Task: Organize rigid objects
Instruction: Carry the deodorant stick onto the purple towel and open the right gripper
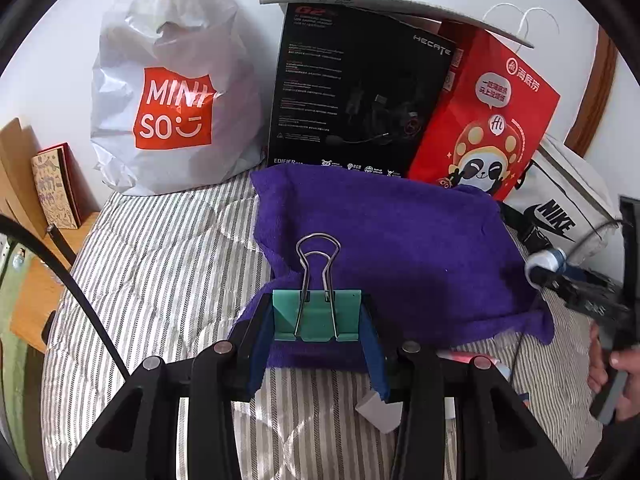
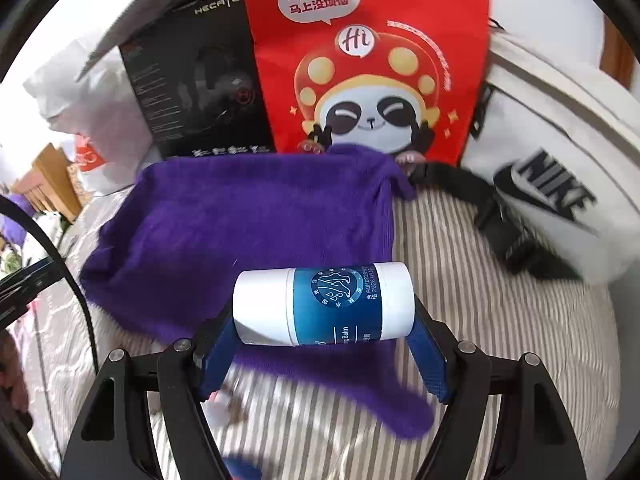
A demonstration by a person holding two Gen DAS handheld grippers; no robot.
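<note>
My left gripper [image 1: 317,320] is shut on a green binder clip [image 1: 316,316] with silver wire handles pointing up, held above the near edge of a purple towel [image 1: 392,248]. My right gripper [image 2: 324,320] is shut on a white and blue balm tube [image 2: 324,306], held crosswise by its ends above the towel's near edge [image 2: 248,216]. The right gripper with its tube also shows at the right edge of the left wrist view [image 1: 548,266]. The towel lies on a striped bedsheet [image 1: 160,272].
Behind the towel stand a white Miniso bag [image 1: 172,92], a black headset box [image 1: 352,92], a red panda bag [image 1: 484,120] and a white Nike bag [image 2: 552,176]. A wooden side table [image 1: 36,288] with a small book is at the left. A small white piece [image 1: 380,410] lies below the left gripper.
</note>
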